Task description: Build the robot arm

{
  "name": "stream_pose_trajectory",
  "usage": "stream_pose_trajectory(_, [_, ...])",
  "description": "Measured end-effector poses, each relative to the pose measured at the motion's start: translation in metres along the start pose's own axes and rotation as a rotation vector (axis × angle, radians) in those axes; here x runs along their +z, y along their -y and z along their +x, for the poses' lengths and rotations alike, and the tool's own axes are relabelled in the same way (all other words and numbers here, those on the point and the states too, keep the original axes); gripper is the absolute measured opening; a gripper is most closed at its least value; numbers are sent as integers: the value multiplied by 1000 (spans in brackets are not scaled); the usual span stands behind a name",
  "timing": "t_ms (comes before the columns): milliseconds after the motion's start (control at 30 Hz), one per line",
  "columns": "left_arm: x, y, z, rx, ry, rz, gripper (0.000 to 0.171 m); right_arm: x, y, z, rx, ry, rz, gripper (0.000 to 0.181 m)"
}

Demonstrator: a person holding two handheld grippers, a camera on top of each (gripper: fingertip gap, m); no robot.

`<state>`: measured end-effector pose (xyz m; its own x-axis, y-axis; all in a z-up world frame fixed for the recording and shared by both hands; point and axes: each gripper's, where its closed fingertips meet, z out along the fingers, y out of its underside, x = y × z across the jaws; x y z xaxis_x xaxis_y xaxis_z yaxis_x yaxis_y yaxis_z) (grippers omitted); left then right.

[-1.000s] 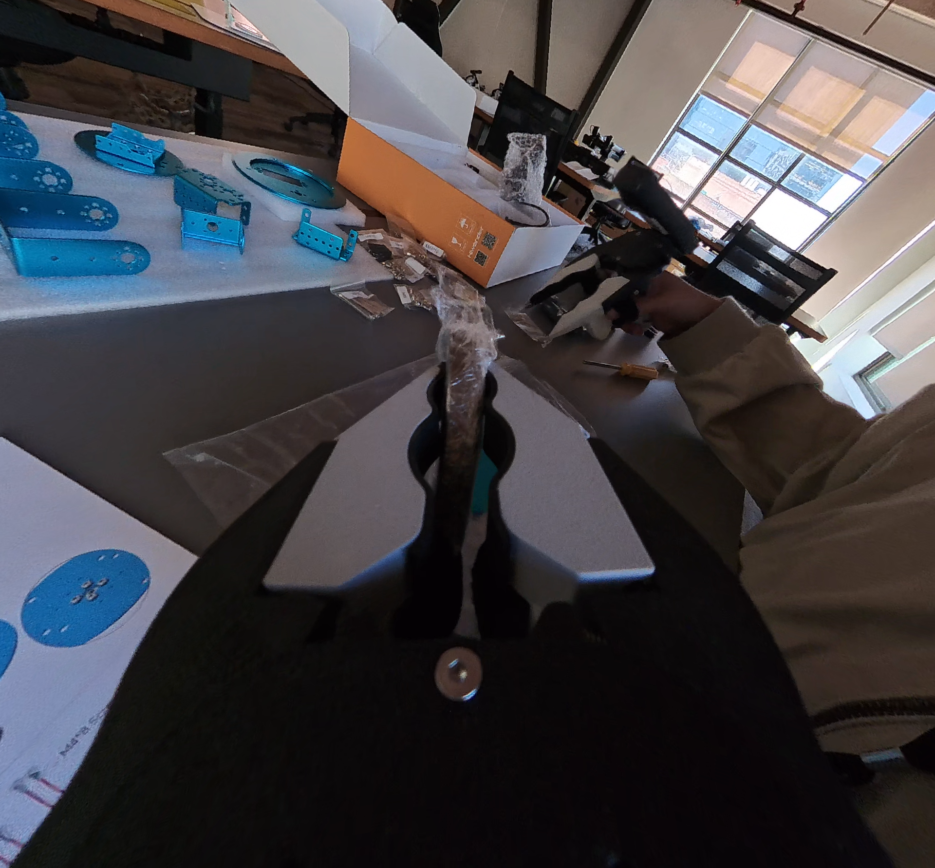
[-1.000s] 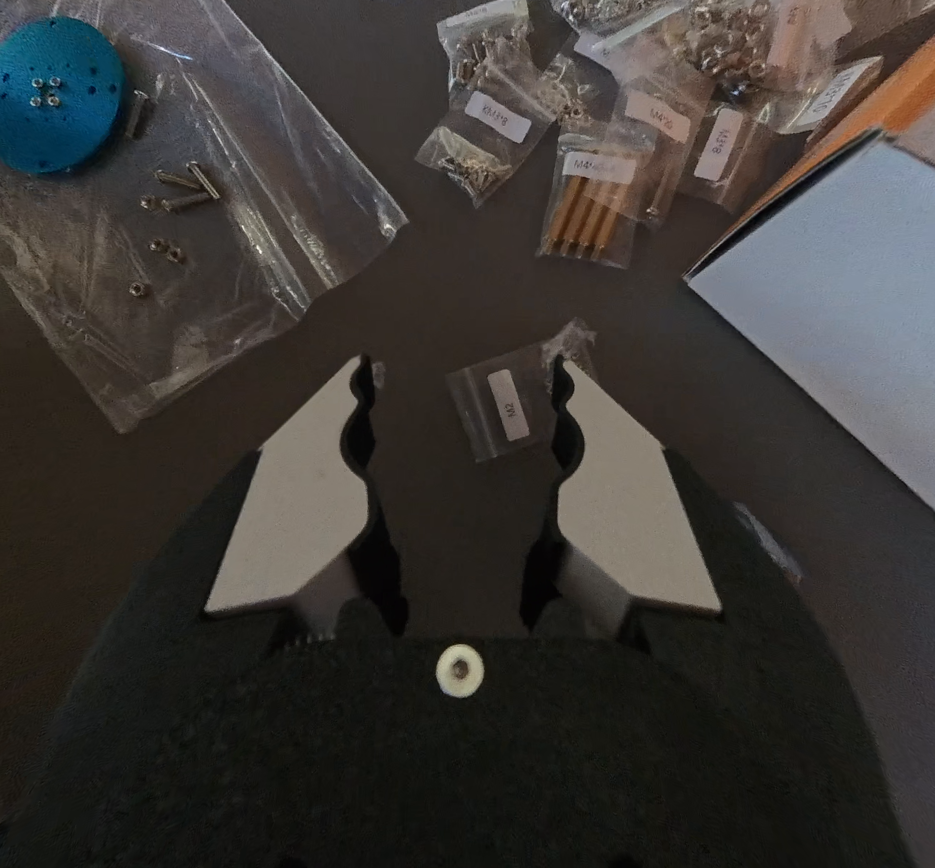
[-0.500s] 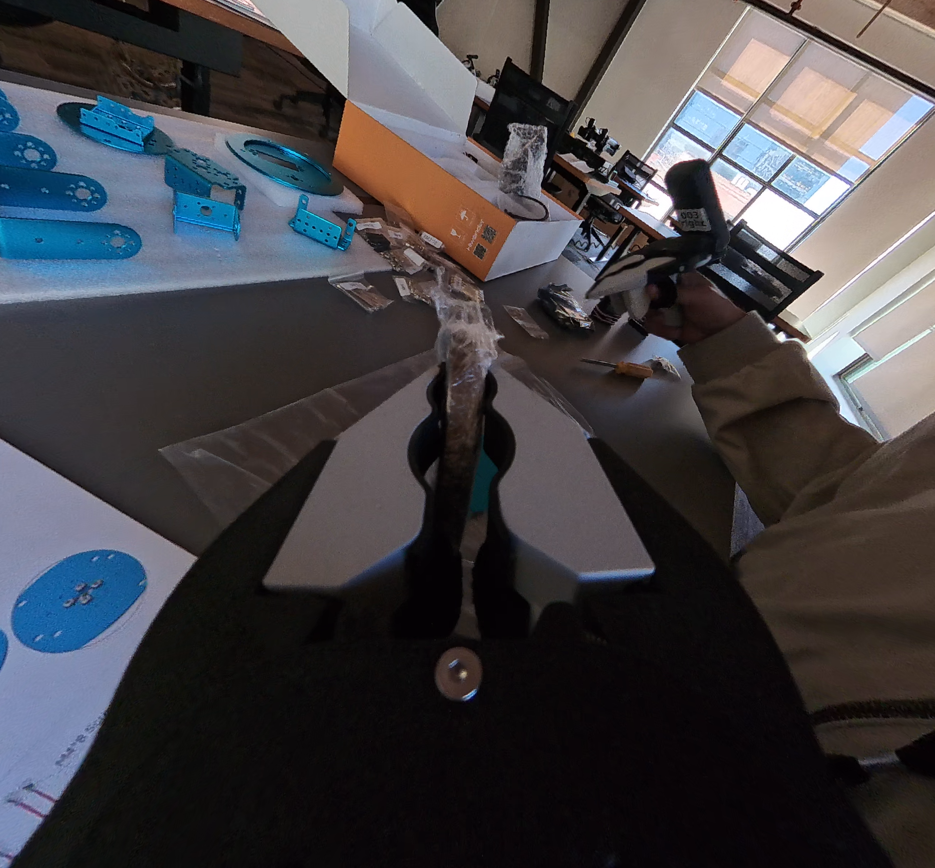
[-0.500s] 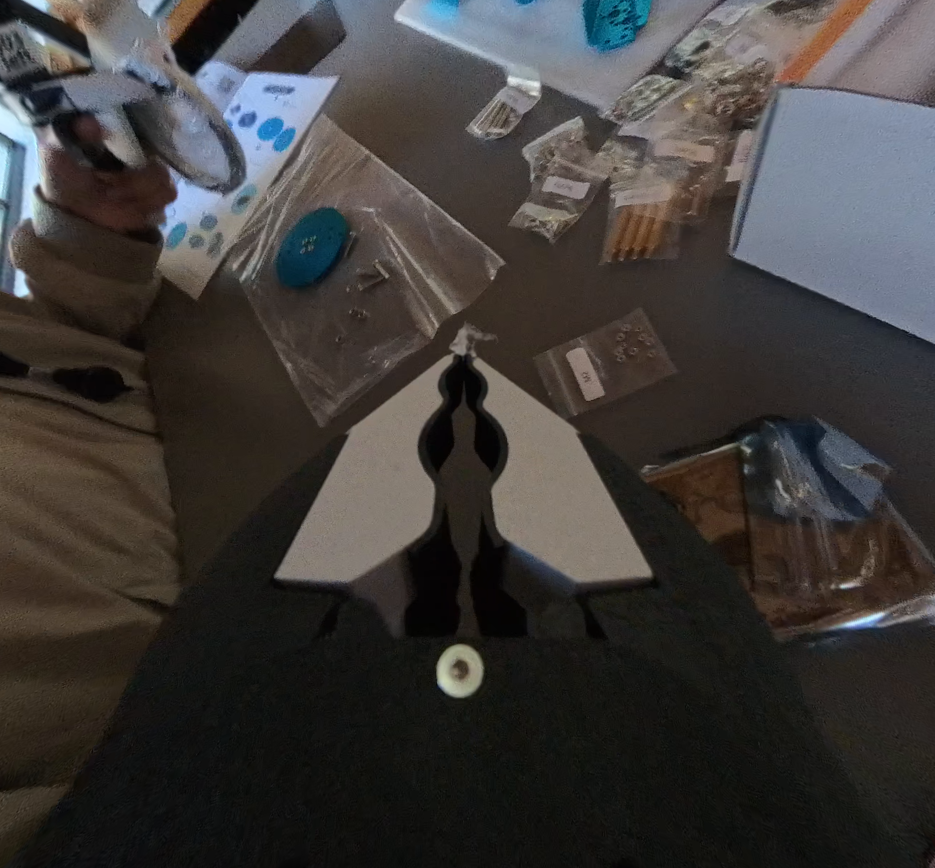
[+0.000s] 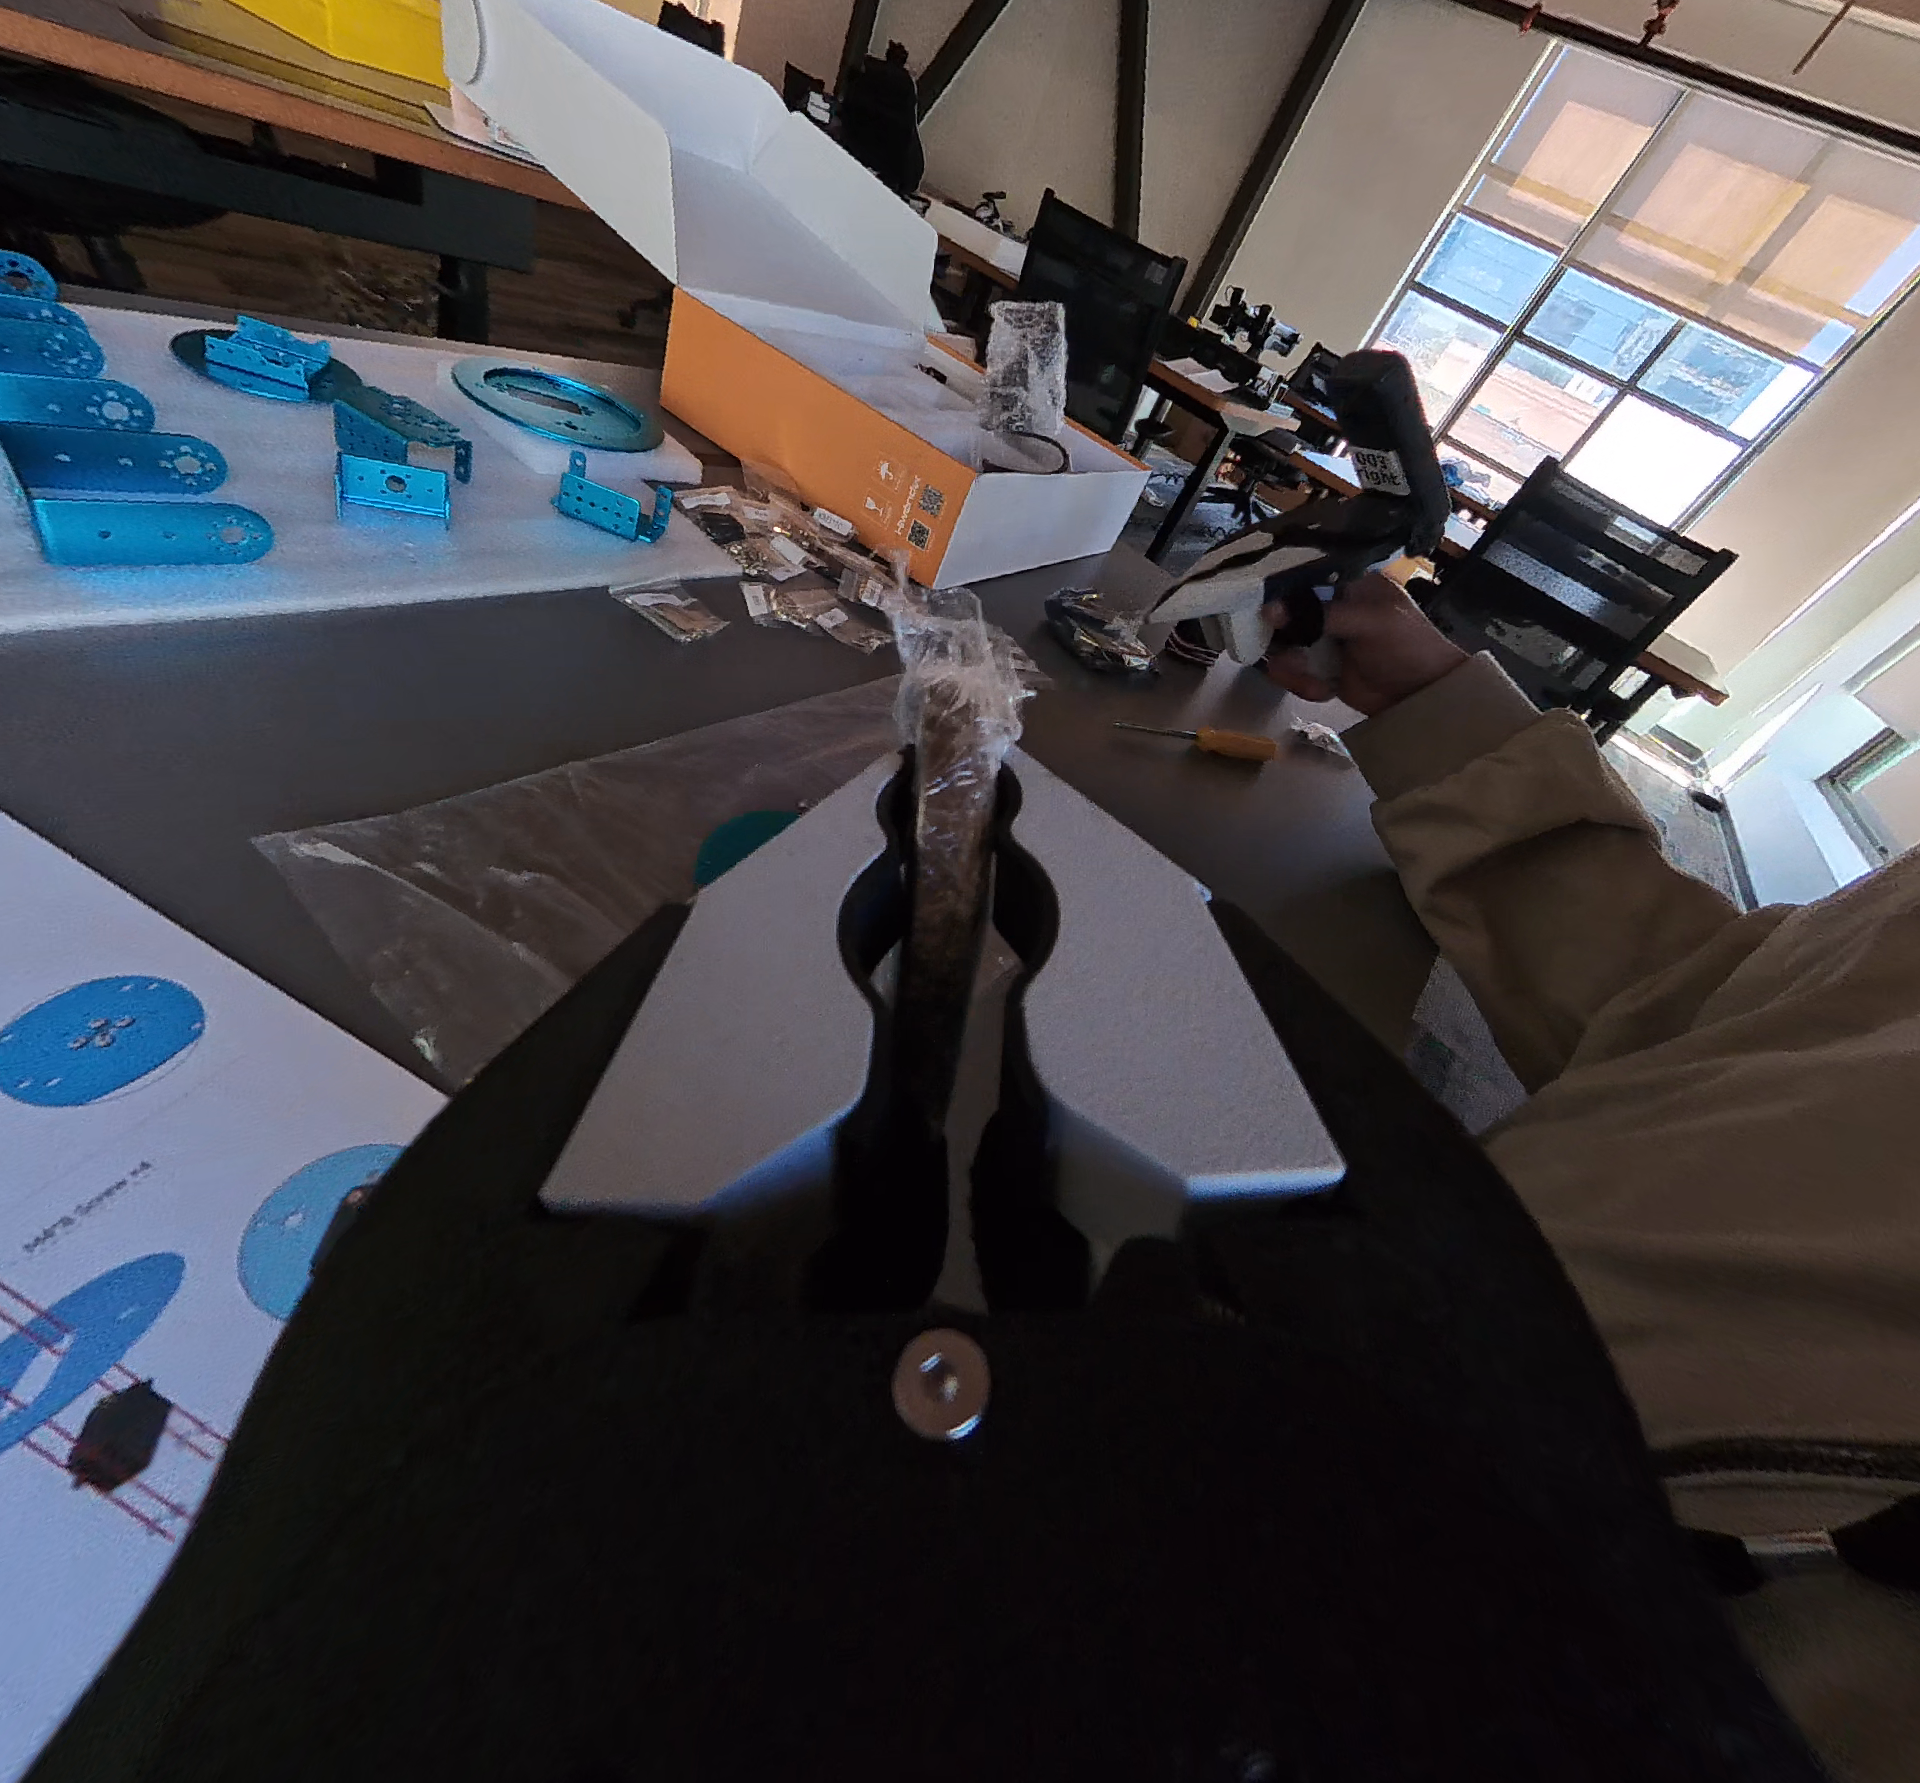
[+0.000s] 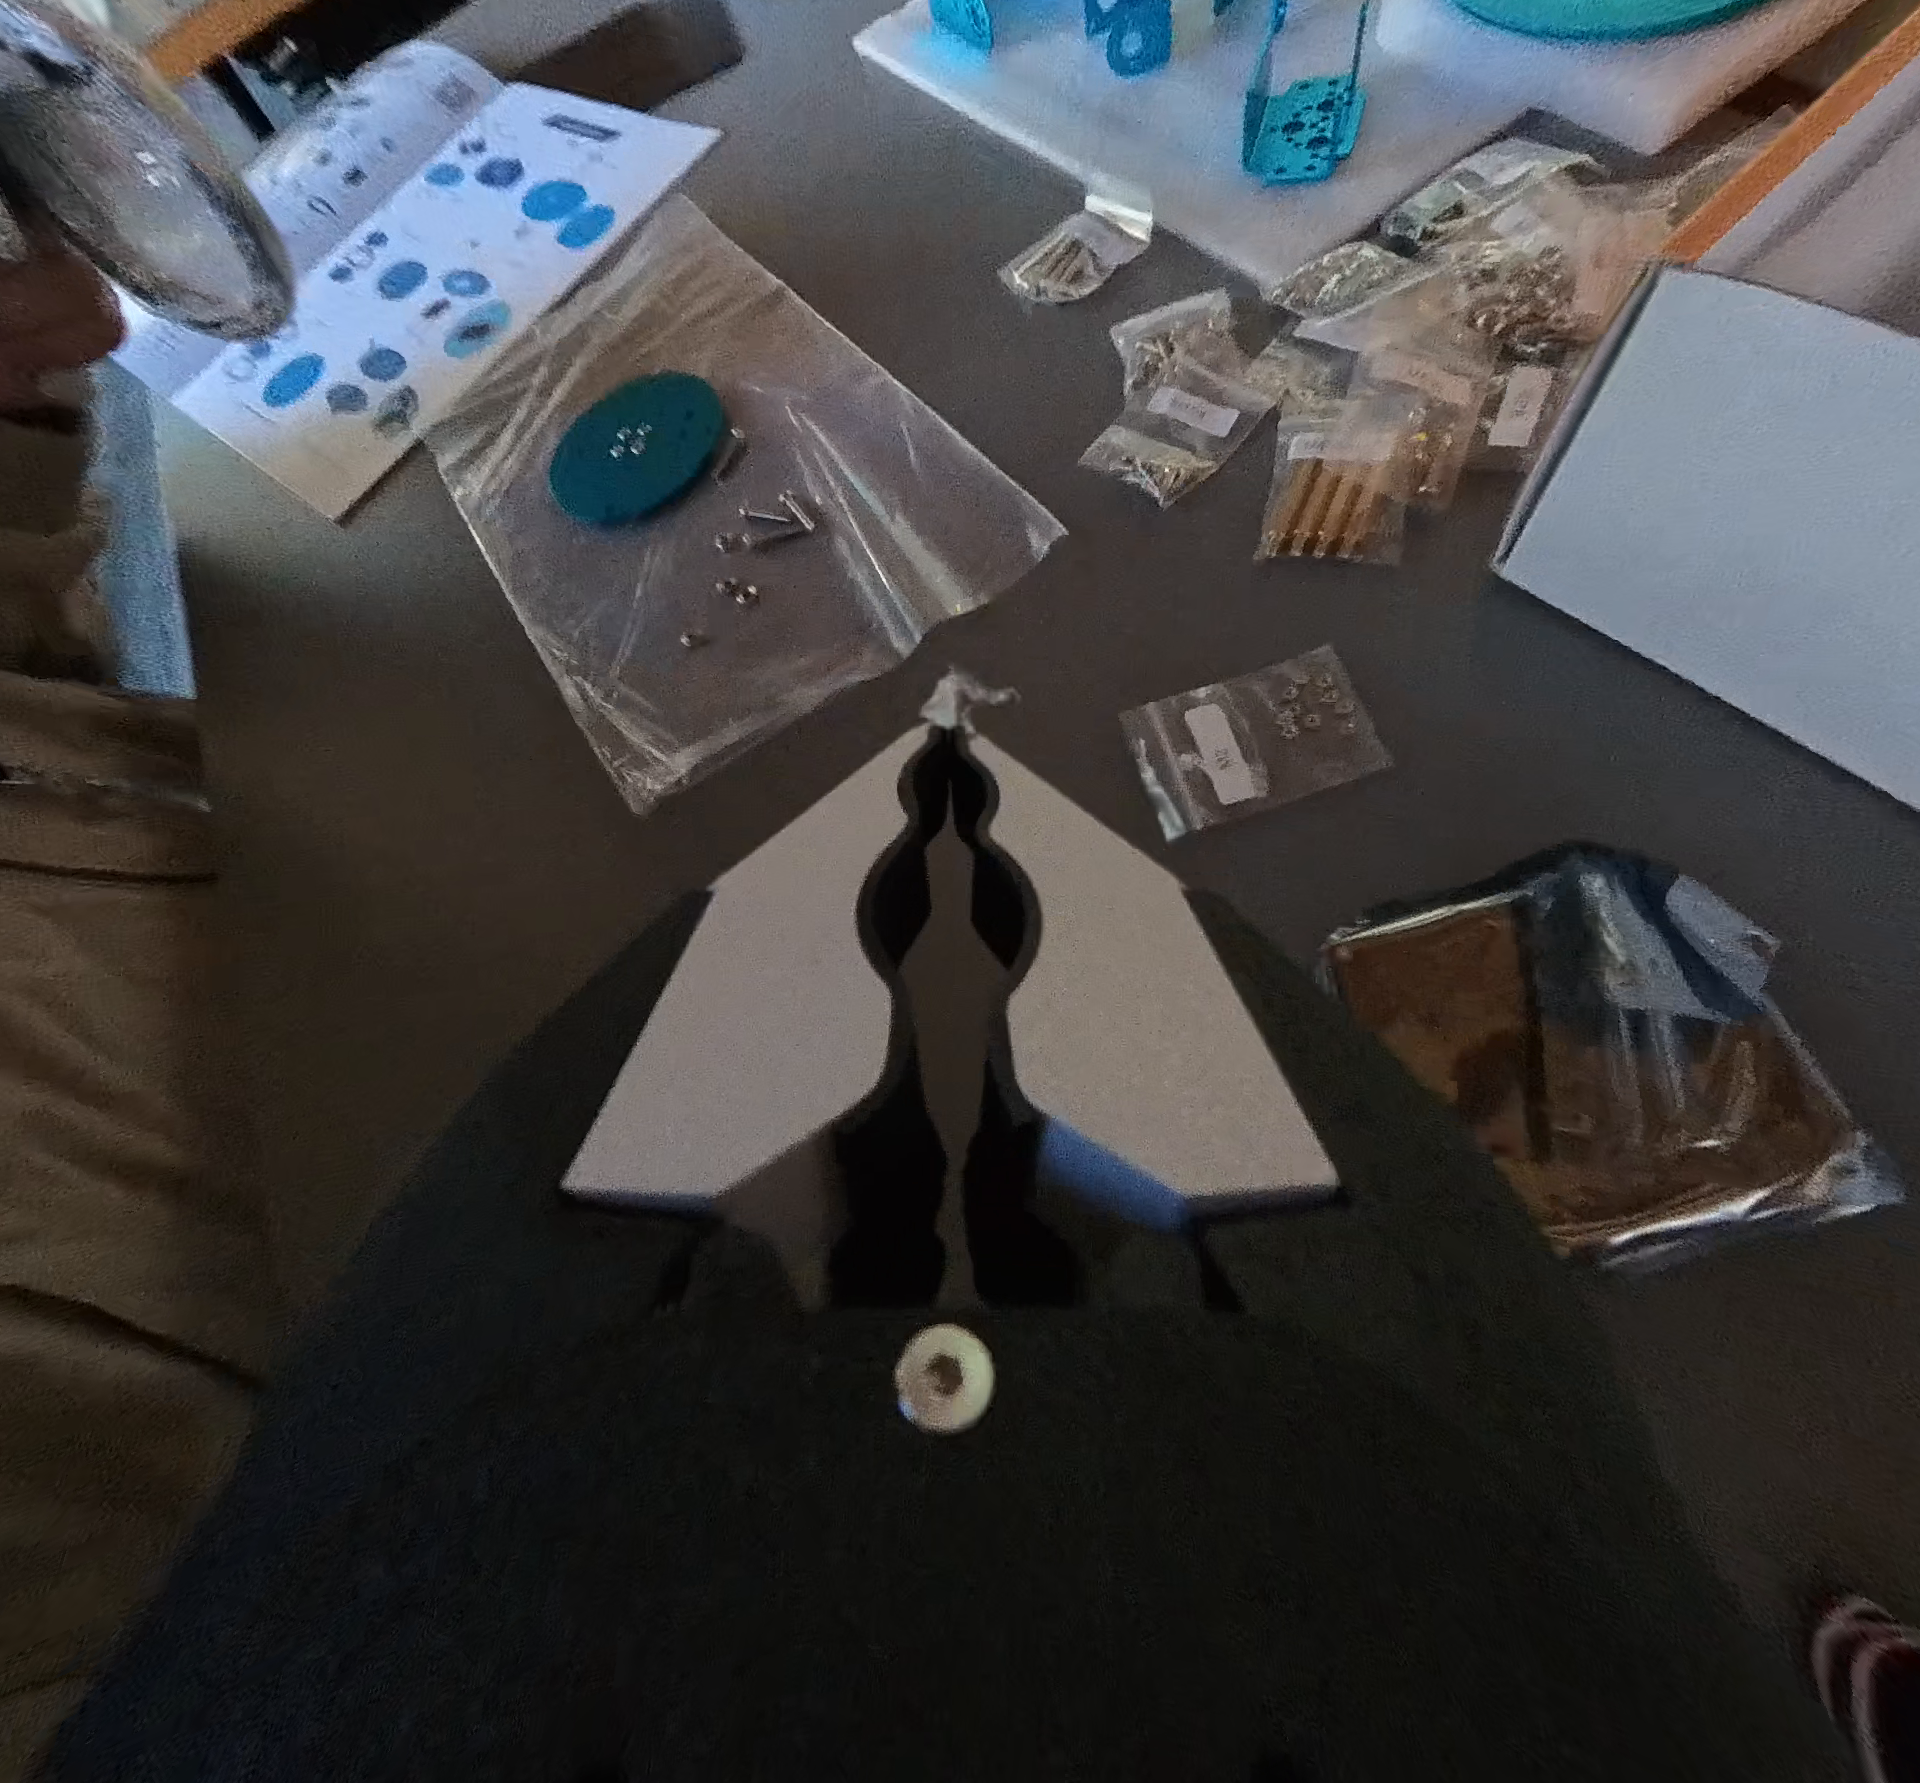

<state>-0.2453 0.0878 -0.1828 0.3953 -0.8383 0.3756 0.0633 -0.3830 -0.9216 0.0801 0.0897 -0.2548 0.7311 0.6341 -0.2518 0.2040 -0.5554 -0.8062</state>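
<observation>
Dark table (image 6: 1195,590); left tool (image 5: 951,777) clamps plastic-wrapped part (image 5: 951,694); bags (image 6: 1252,741) labelled.

My right claw (image 6: 951,741), which a second ago hung open just over a small labelled bag (image 6: 1252,741) on the bench (image 6: 1195,611), is now closed on a scrap of clear plastic (image 6: 966,699) and lifted well above the bench. That bag now lies apart, to the right of the tips. In the left view, the right claw (image 5: 1210,590) has risen from the bench and now tilts down beside a dark packet (image 5: 1096,632). My left claw (image 5: 951,777) has swung slightly, showing more of the printed sheet (image 5: 156,1110).
</observation>
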Motion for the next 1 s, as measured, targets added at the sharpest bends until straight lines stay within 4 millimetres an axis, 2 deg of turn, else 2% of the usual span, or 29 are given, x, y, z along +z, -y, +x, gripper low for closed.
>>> stream_pose_trajectory(67, [-2, -3, 6, -10, 2, 3, 9, 4, -3, 1, -79, -68, -15, 1])
stream_pose_trajectory(100, [-3, -5, 8, -12, -1, 2, 9, 7, -1, 1, -88, -91, 5, 30])
stream_pose_trajectory(133, [-3, -7, 11, -13, -3, -2, 9, 9, -2, 3, -81, -114, 0, 40])
stream_pose_trajectory(200, [-1, -9, 15, -15, -6, -10, 9, 11, -9, 1, -71, -99, -40, 25])
stream_pose_trajectory(233, [0, -10, 16, -17, -9, -12, 9, 12, -13, 6, -64, -115, -56, 32])
stream_pose_trajectory(333, [6, -10, 15, -25, -25, -15, 9, 21, -30, 18, 8, -118, -151, 67])
stream_pose_trajectory(467, [21, -11, 6, -32, -21, -40, 9, 31, -59, 37, 42, -175, -325, 85])
stream_pose_trajectory(500, [25, -11, 4, -29, -18, -43, 9, 29, -56, 35, 49, -160, -309, 90])
stream_pose_trajectory(567, [34, -8, 2, -27, -23, -45, 9, 22, -44, 30, 73, -120, -246, 90])
stream_pose_trajectory(600, [39, -6, 1, -27, -32, -45, 9, 17, -32, 23, 81, -84, -182, 84])
stream_pose_trajectory(700, [57, -3, 1, -26, -61, -55, 9, 3, -13, -21, 104, 140, -71, 52])
stream_pose_trajectory(833, [92, -10, 4, -52, -84, -117, 9, -2, 18, -82, 83, 400, 142, 55])
stream_pose_trajectory(933, [122, -21, 24, -53, -152, -169, 9, 25, 25, -108, -19, 394, 180, 62])
stream_pose_trajectory(1000, [135, -22, 38, -45, -206, -168, 9, 46, 30, -125, -55, 403, 182, 65])
